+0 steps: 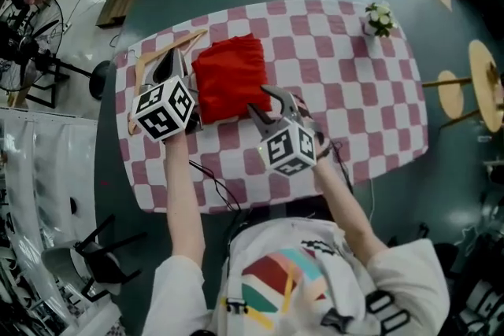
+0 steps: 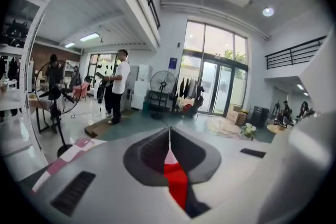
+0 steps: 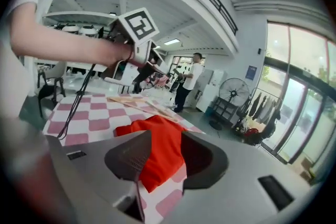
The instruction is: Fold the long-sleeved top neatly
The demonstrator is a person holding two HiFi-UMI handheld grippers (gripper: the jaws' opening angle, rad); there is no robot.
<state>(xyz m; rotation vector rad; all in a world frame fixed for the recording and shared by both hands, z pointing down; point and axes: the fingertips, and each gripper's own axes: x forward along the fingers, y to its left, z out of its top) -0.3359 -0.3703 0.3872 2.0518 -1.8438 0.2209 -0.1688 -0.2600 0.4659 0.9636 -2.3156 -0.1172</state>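
The red long-sleeved top (image 1: 230,76) lies folded into a compact rectangle on the pink-and-white checked table (image 1: 354,90), left of centre. My left gripper (image 1: 179,53) is raised beside the top's left edge, its jaws shut with nothing held; in the left gripper view the jaws (image 2: 169,140) meet, and a strip of red shows below them. My right gripper (image 1: 259,99) hovers over the top's near right corner, open. In the right gripper view its jaws (image 3: 165,138) stand apart with the red top (image 3: 163,157) lying on the table beneath them, not touched.
A wooden hanger (image 1: 186,38) lies at the table's far left, under the left gripper. A small flower pot (image 1: 379,18) stands at the far right corner. Round stools (image 1: 487,83) are to the right, a chair (image 1: 102,257) at near left. A person (image 2: 119,86) and a fan (image 2: 163,84) stand across the room.
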